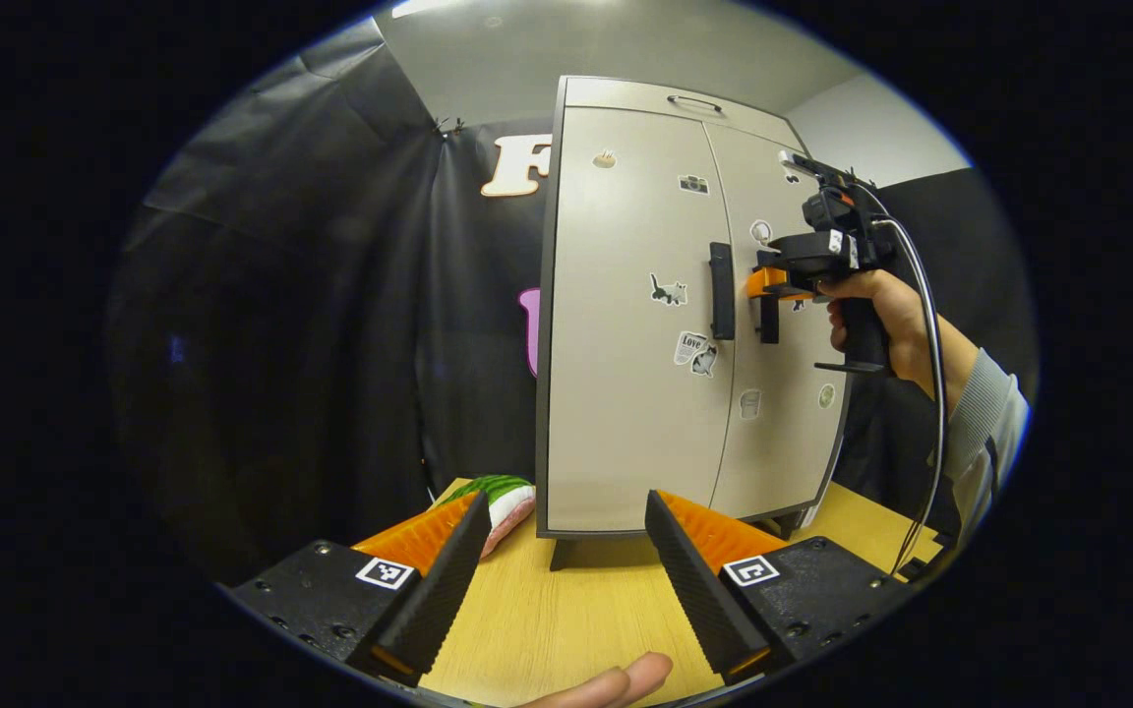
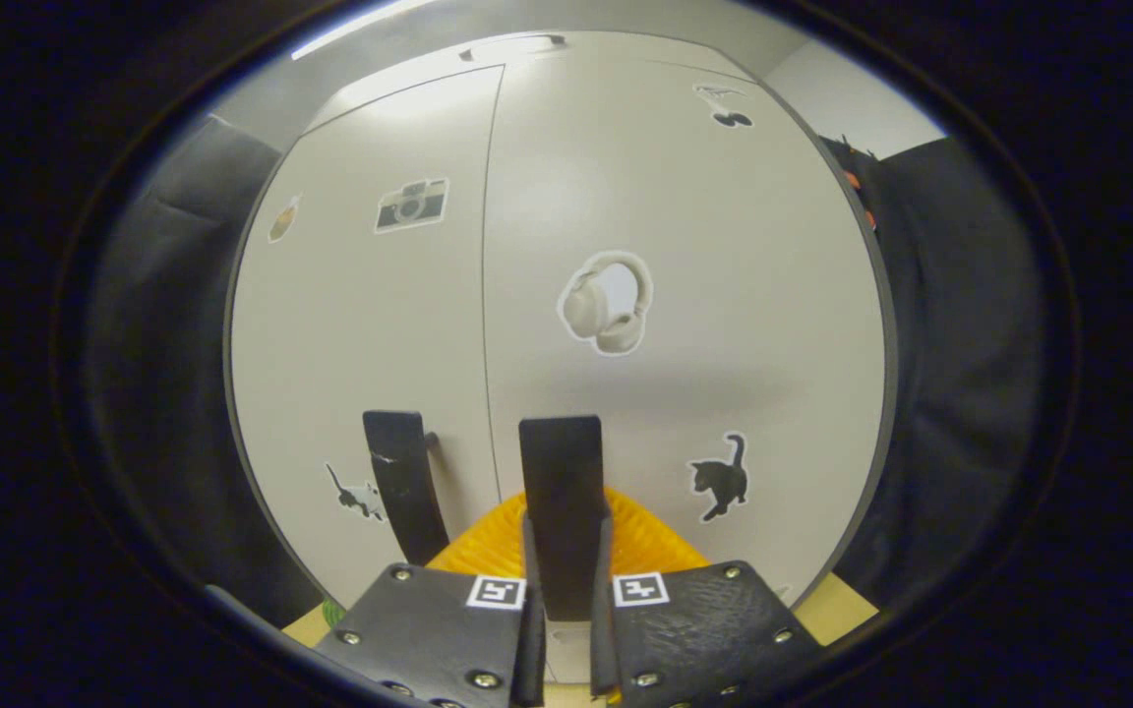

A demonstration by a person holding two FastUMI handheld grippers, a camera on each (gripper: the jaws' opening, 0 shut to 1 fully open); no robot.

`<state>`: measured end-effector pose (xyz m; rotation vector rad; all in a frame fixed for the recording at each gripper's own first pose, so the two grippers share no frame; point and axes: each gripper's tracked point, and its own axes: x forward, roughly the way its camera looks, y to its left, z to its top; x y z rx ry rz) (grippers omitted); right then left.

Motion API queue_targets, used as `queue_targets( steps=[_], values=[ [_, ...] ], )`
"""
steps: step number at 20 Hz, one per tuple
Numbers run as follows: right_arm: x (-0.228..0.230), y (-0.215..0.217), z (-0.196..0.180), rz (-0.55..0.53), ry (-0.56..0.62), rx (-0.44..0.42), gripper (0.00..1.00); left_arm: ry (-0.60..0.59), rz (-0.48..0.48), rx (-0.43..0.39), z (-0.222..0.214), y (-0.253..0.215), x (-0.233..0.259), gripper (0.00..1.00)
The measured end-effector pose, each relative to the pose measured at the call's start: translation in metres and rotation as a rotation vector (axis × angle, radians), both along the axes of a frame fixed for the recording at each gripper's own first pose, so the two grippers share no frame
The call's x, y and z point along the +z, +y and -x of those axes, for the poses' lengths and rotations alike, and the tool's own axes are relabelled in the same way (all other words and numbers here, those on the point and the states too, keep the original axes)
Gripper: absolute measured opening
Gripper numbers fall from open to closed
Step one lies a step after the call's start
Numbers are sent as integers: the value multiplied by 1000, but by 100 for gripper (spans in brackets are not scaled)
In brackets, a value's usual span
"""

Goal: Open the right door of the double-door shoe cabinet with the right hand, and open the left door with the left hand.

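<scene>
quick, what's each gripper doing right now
Left tongs: open, holding nothing, back from the cabinet.
Right tongs: shut on the right door handle; door not yet opened.

Bright overhead light, fisheye-warped edges.

In the right gripper view the right handle (image 2: pixel 561 511) drops behind the tongs (image 2: pixel 561 639), its lower end hidden. In the left gripper view the cabinet (image 1: pixel 626 393) hides most of a green-and-pink thing (image 1: pixel 503 497) on the table (image 1: pixel 547 619); what it is cannot be told.
</scene>
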<state>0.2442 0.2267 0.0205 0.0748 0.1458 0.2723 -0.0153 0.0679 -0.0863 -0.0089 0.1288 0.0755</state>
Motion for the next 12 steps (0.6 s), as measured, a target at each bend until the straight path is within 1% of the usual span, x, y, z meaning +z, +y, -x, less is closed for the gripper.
queue_targets(
  steps=[4, 6, 10, 12],
  values=[
    [5, -10, 22, -15, -10, 77, 18, 41, 8, -5, 2, -12, -8, 99],
    [6, -20, 35, -3, -9, 102, 18, 44, 8, -6, 3, -16, -7, 99],
    [9, -36, 55, 14, 1, 111, 18, 19, 5, -3, 6, -22, 2, 99],
    [10, -39, 58, 12, 0, 121, 18, 12, -1, -10, 10, -26, 6, 98]
  ],
)
